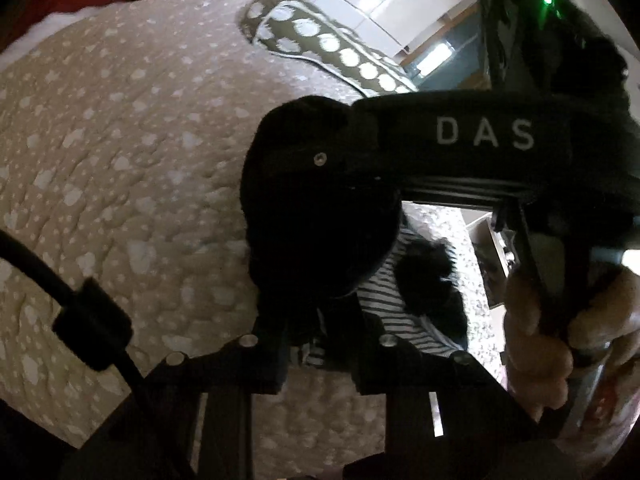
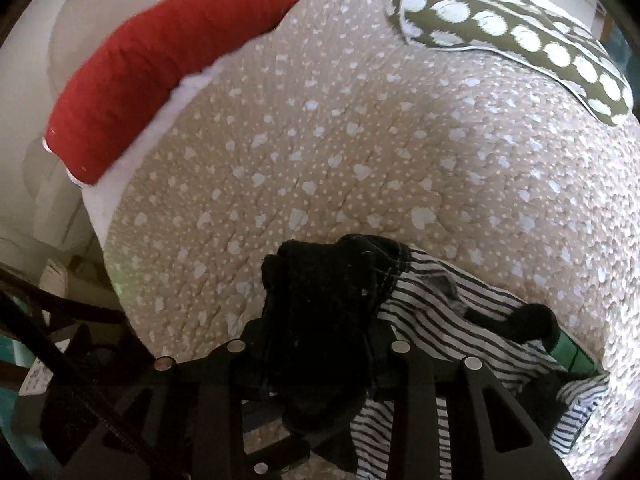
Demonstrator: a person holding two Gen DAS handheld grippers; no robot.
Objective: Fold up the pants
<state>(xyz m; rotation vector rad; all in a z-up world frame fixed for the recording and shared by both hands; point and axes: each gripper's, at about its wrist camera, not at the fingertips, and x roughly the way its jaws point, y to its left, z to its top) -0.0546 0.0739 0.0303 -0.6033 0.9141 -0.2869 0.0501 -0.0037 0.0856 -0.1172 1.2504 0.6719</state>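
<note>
Right wrist view: right gripper [image 2: 320,344] clamped on black waistband of striped pants [image 2: 448,320], bunched above quilt [image 2: 320,152]; left gripper [image 1: 324,320] also pinching cloth. Step: lifting to spread. Next: lay pants flat

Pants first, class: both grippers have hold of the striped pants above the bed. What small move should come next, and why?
Probably draw the two grippers apart and lower the pants flat onto the quilt. The right gripper and the left gripper each pinch a bunched part of the black waistband, and the striped cloth hangs crumpled, so it needs spreading before any fold.
</note>
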